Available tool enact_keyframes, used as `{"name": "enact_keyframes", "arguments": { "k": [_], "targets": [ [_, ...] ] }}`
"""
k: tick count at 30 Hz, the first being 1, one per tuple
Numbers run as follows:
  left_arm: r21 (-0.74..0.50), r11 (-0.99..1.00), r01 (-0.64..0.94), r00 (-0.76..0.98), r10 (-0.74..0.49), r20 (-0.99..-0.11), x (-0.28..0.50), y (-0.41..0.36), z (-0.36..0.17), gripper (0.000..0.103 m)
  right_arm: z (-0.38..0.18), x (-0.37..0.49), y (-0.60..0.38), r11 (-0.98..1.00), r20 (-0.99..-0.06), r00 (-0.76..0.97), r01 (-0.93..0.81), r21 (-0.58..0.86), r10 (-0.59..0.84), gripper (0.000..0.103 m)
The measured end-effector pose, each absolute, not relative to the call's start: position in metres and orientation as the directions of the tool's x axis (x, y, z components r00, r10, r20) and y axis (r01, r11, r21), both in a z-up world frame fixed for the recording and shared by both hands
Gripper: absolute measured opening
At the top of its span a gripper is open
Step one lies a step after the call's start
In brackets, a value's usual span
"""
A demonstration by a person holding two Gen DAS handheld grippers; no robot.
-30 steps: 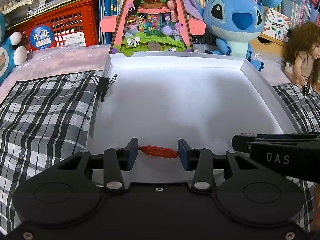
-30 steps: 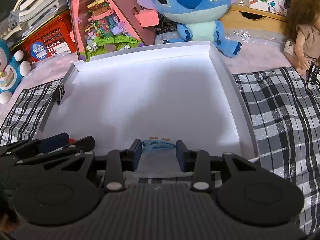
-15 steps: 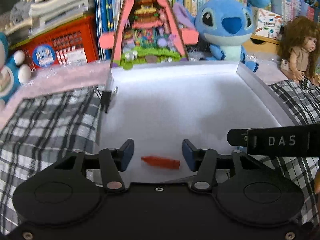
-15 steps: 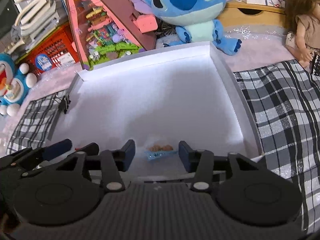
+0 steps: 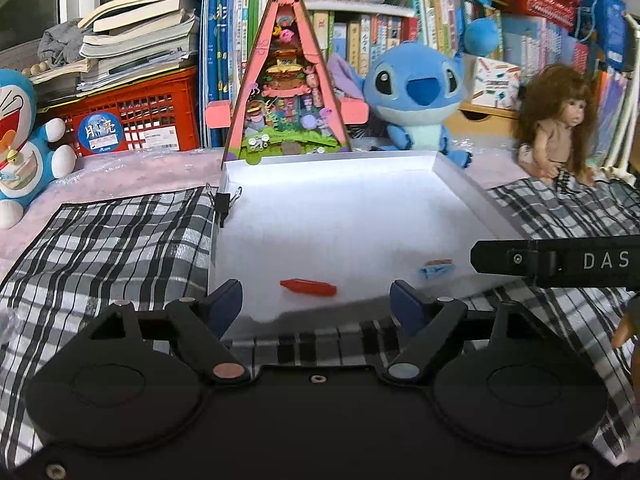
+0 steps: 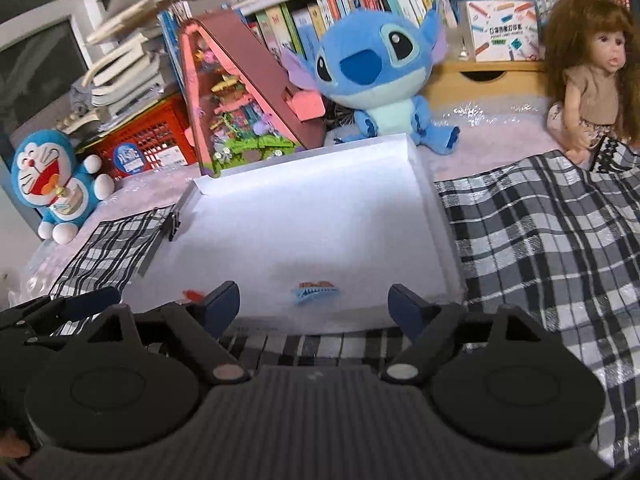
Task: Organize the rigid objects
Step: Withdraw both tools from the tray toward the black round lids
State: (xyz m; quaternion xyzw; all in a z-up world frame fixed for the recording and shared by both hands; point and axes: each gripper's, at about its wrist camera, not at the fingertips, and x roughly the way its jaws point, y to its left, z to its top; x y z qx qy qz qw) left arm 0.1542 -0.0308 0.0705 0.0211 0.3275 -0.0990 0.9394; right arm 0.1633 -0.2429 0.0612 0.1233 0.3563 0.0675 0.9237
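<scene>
Red plastic, a small clip (image 5: pixel 308 287) lies flat on the floor of the white tray (image 5: pixel 340 168), close to its near edge. Just to its right, apart from it, rests a blue hair clip (image 6: pixel 316 291) with a brown top. The left hand-held gripper (image 5: pixel 316 304) hovers at the tray's near edge with its jaws spread wide, nothing between them. The right hand-held gripper (image 6: pixel 314 306) is likewise wide apart and empty, in line with the blue clip. A black binder clip (image 5: pixel 223 204) grips the tray's left wall. Checked cloth (image 5: pixel 100 248) lies under the tray. Behind it sit a blue plush (image 5: pixel 416 96), a pink triangular toy house (image 5: pixel 286 92) and a doll (image 5: pixel 556 120).
</scene>
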Motion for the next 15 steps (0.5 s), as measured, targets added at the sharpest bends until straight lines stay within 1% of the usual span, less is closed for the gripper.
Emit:
{"name": "enact_keyframes", "arguments": {
  "k": [4, 8, 15],
  "targets": [
    [-0.032, 0.975, 0.219, 0.774, -0.194, -0.603, 0.131, -0.029, 0.071, 0.083, 0.062, 0.143, -0.246, 0.957, -0.619, 0.752, -0.055, 0.284, 0.227, 0.09],
    [-0.048, 0.973, 0.224, 0.774, -0.208, -0.598, 0.11, -0.025, 0.067, 0.083, 0.061, 0.12, -0.247, 0.959, -0.595, 0.77, -0.081, 0.271, 0.233, 0.092],
    [-0.048, 0.977, 0.208, 0.796, -0.198, -0.572, 0.076, -0.019, 0.059, 0.083, 0.054, 0.08, -0.243, 0.962, -0.54, 0.806, -0.133, 0.237, 0.244, 0.094]
  ]
}}
